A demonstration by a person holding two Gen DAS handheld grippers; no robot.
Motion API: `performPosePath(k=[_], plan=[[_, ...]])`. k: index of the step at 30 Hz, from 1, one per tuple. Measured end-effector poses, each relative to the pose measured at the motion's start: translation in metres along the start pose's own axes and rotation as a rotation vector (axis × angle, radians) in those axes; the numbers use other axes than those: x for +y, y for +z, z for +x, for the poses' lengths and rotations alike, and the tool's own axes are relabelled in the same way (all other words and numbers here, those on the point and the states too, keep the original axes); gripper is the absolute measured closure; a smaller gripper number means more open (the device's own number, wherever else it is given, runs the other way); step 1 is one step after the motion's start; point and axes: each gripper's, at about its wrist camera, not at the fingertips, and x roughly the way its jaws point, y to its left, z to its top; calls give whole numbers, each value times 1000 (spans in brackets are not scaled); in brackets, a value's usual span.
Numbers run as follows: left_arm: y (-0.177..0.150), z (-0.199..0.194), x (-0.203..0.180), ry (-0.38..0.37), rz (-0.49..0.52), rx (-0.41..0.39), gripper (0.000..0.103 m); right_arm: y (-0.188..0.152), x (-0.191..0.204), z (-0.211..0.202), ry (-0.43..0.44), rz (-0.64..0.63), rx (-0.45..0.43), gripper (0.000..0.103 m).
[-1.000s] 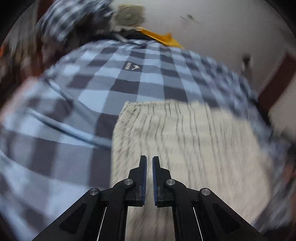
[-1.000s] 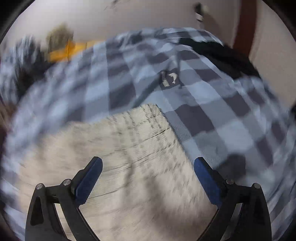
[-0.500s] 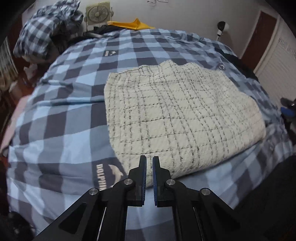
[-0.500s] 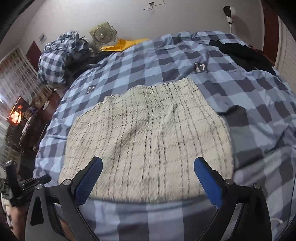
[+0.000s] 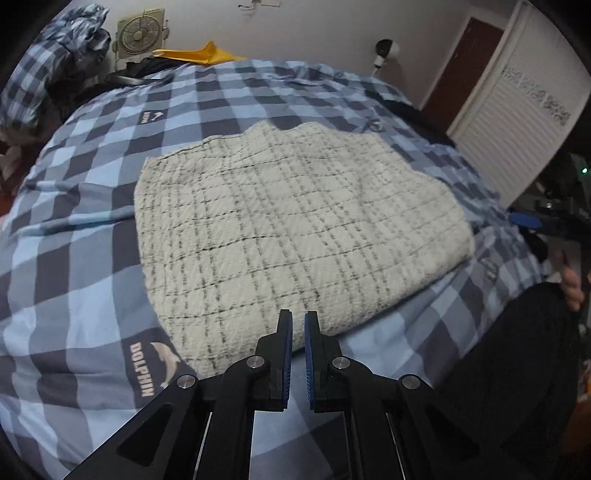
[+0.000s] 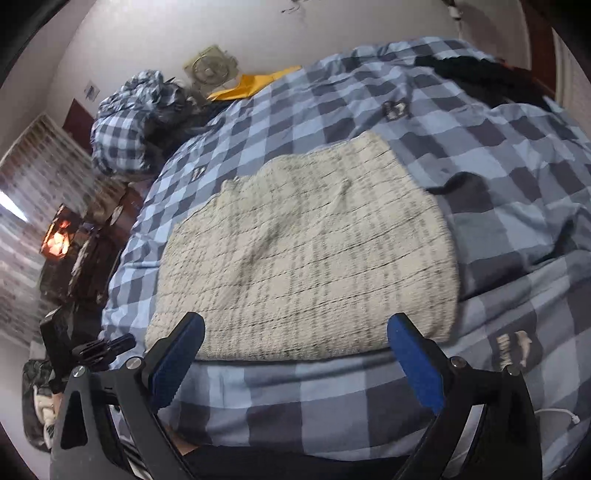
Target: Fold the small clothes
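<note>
A cream garment with a thin black check (image 5: 291, 225) lies folded flat on the blue and grey checked bedspread (image 5: 74, 280). It also shows in the right wrist view (image 6: 306, 258). My left gripper (image 5: 298, 332) is shut and empty, above the garment's near edge. My right gripper (image 6: 295, 332) is wide open and empty, held back from the garment's near edge, near the bed's front edge.
A pile of checked bedding (image 5: 48, 62), a box fan (image 5: 138, 35) and a yellow cloth (image 5: 207, 55) sit at the head of the bed. A dark garment (image 6: 476, 74) lies at the far right. A door and white shuttered cupboard (image 5: 517, 122) stand on the right.
Both grippers have pulled back and up from the garment toward the bed's front edge. The garment lies still. The left stays shut and the right stays open.
</note>
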Motion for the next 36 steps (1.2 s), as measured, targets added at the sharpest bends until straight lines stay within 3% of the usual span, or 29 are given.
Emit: performPosePath(k=[1, 2, 3, 4, 5, 7, 10, 15, 19, 23, 25, 27, 29, 33, 36], plan=[[0, 1, -1, 1, 8, 2, 93, 0, 3, 4, -3, -6, 6, 5], [0, 2, 0, 6, 13, 5, 72, 1, 4, 7, -13, -14, 11, 5], [0, 3, 0, 13, 22, 3, 45, 2, 7, 9, -25, -19, 12, 5], [0, 1, 0, 1, 36, -4, 3, 3, 9, 12, -30, -27, 12, 5], [-1, 0, -1, -31, 43, -19, 0, 3, 12, 14, -31, -34, 11, 5], [-1, -1, 0, -116, 38, -47, 0, 1, 17, 15, -44, -44, 0, 5], [1, 1, 0, -80, 18, -60, 0, 0, 20, 15, -49, -66, -7, 6], [4, -3, 31, -98, -221, -135, 0, 0, 17, 12, -38, -61, -1, 6], [2, 11, 52, -6, -373, -70, 0, 2, 13, 12, -40, -37, 1, 5], [-4, 26, 66, 18, -443, 49, 0, 3, 8, 10, -29, -17, 4, 6], [-9, 16, 77, 160, -460, 38, 0, 5, 1, 6, -9, 16, 2, 6], [-6, 16, 90, 257, -441, 115, 0, 8, -10, 3, 14, 68, 18, 5], [-6, 24, 93, 213, -344, 183, 0, 15, -26, 0, 17, 84, 49, 6], [-12, 41, 75, 177, -100, 223, 0, 32, -62, -1, -132, -20, 104, 6], [-16, 63, 66, 100, -68, 273, 0, 32, -93, 18, -148, -32, 216, 6]])
